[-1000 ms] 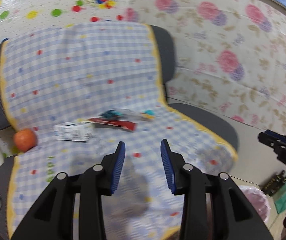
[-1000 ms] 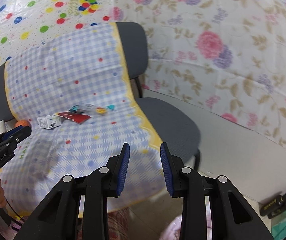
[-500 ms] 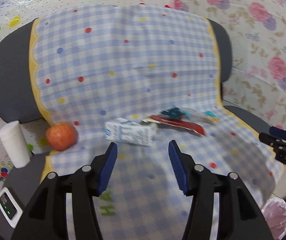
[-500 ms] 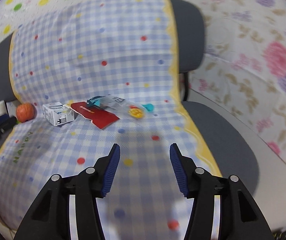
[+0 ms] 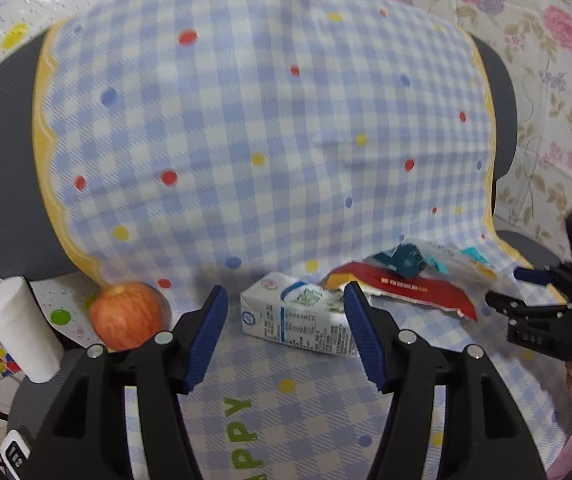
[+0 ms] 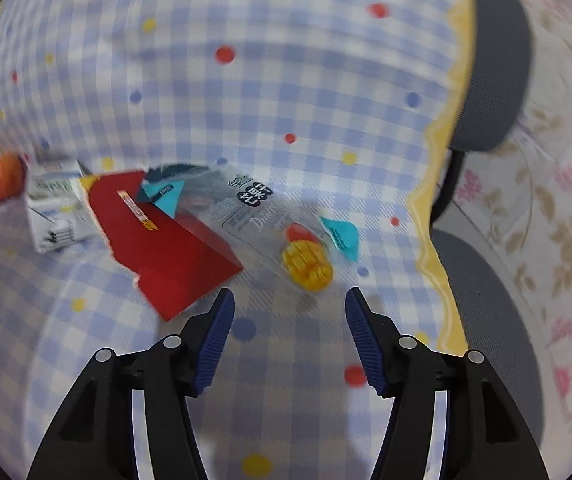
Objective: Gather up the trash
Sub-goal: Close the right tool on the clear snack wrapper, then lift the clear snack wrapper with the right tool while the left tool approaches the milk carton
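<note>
Over checkered cloth [image 5: 245, 120], both jaws opening, empty.

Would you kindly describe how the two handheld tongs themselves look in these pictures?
Both the left tongs and right tongs have black angular plastic fingers with silver rivets and ribbed blue pads. In the left view, the right one's body carries a small green light.

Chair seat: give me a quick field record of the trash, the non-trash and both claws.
surface: checked cloth over a chair
trash: milk carton; torn red wrapper; clear snack bag
order in the left wrist view: carton left, red wrapper, clear bag right
non-trash: apple left of the carton; white roll further left
left claw: opening, facing the carton, nothing gripped
right claw: opening, short of the clear bag, nothing gripped
</note>
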